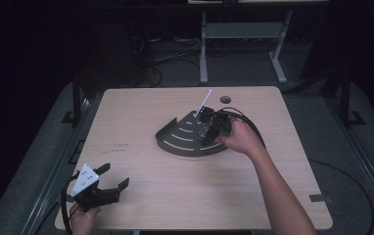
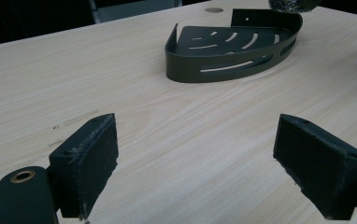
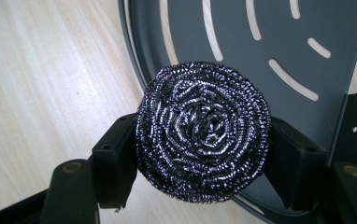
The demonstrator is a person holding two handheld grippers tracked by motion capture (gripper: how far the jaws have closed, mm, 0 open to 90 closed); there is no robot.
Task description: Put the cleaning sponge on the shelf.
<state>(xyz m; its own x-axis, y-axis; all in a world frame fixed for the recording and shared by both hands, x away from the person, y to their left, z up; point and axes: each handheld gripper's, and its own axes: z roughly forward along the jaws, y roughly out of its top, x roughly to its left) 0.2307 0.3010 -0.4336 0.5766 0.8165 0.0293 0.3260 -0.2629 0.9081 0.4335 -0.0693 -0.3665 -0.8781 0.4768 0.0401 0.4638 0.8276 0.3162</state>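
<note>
Light wood-grain tabletop (image 1: 175, 191), rounded corners, small round hole (image 1: 225, 100) near far edge, right of centre. Faint dark scuff marks (image 1: 120, 147) toward left edge. Dark room beyond; grey floor, loose cables (image 1: 170, 56) and white metal frame legs (image 1: 203, 49) past far edge. Strip of grey tape (image 1: 317, 198) at right edge near the near corner.

Steel-wool scourer (image 3: 203, 131): round, coiled silver-grey wire, shiny, spiral pattern toward centre. Clamped at its sides between both pads of right hand-held gripper (image 3: 203, 140), closed on it. Held just above the curved rim of dark grey quarter-round corner shelf (image 3: 242, 42), partly over shelf floor, partly over bare wood; touching rim or not – can't tell. Shelf: slotted floor, low curved wall, two straight upright sides; sits on tabletop right of centre, toward far edge. Thin white stick (image 1: 203, 103) angled up behind the shelf, probably part of the gripper rig – blurry in high view.

Left hand-held gripper (image 1: 110, 177) at near left corner of tabletop, jaws wide open, nothing between pads (image 2: 90, 158), well apart from shelf.
</note>
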